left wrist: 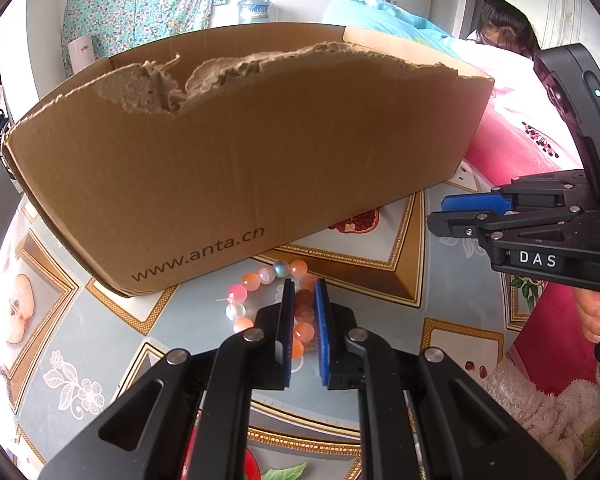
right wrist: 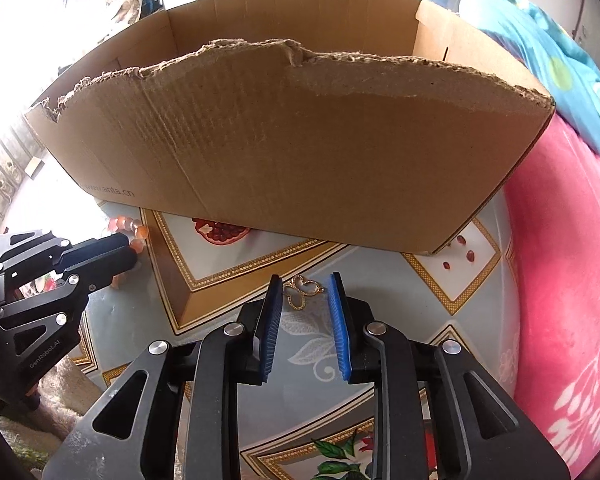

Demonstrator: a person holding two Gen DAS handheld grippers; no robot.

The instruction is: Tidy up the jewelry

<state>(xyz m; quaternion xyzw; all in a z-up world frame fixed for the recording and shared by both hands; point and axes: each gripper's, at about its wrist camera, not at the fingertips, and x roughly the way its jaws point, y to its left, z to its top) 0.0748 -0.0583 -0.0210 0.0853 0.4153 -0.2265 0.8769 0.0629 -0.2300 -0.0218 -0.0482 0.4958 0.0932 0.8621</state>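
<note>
Where the gripper [left wrist: 305,289] pinches, bracelet [left wrist: 274,280] beads (glassy) glow orange-pink.

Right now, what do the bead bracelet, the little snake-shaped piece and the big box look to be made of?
Bead bracelet: glossy, translucent orange and pink beads, likely glass or stone; they catch highlights.
Snake-shaped piece: gold-toned metal by its shine, possibly set with tiny stones; too small to confirm.
Box: matte brown corrugated cardboard; the torn top edge shows fluting.

Patterned table [right wrist: 228,256] carries cardboard box [right wrist: 300,152], bead bracelet [left wrist: 276,276], perhaps gold brooch [right wrist: 302,290].
</note>
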